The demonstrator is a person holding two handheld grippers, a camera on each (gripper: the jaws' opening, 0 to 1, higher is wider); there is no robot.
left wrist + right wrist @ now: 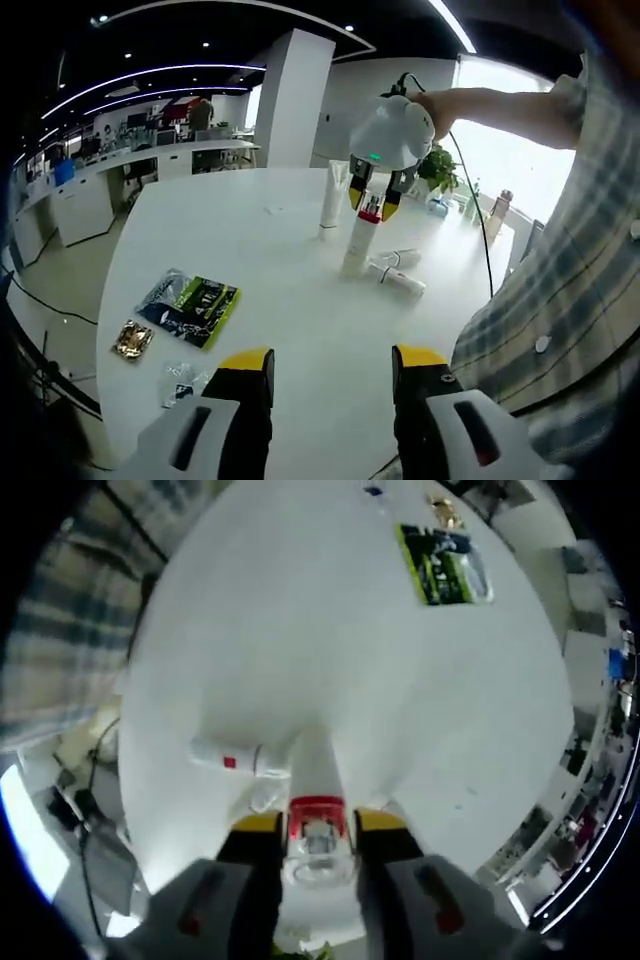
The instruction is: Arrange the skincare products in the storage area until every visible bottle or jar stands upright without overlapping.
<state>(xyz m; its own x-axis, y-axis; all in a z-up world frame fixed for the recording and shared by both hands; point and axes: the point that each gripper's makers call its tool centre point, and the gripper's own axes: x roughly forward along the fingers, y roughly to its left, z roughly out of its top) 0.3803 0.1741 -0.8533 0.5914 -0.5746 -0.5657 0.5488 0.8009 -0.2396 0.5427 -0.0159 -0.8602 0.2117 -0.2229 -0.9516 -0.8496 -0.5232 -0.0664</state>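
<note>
The right hand-held gripper (318, 832) is clamped on the red-banded cap of a tall white pump bottle (362, 236), which stands upright toward the far right side of the white surface (280, 300). The right gripper view looks straight down the bottle, with a yellow-tipped jaw pressed on each side of the collar. Just beside it, two or three small white bottles (395, 272) lie on their sides. One of them is a tube with a red mark (238, 757), close to the standing bottle's base. A white tube (333, 197) stands upright a little further back.

The left hand-held gripper (331, 372) hangs over the near edge with its jaws apart, holding nothing.

The pump bottle is probably rigid plastic, smooth and top-heavy for its narrow base, so holding it at the collar steers it well but could tip it on release. The lying bottles look light and likely to roll, so they are best taken across the body near the middle.

Foil sachets (190, 308) lie near the left edge.
</note>
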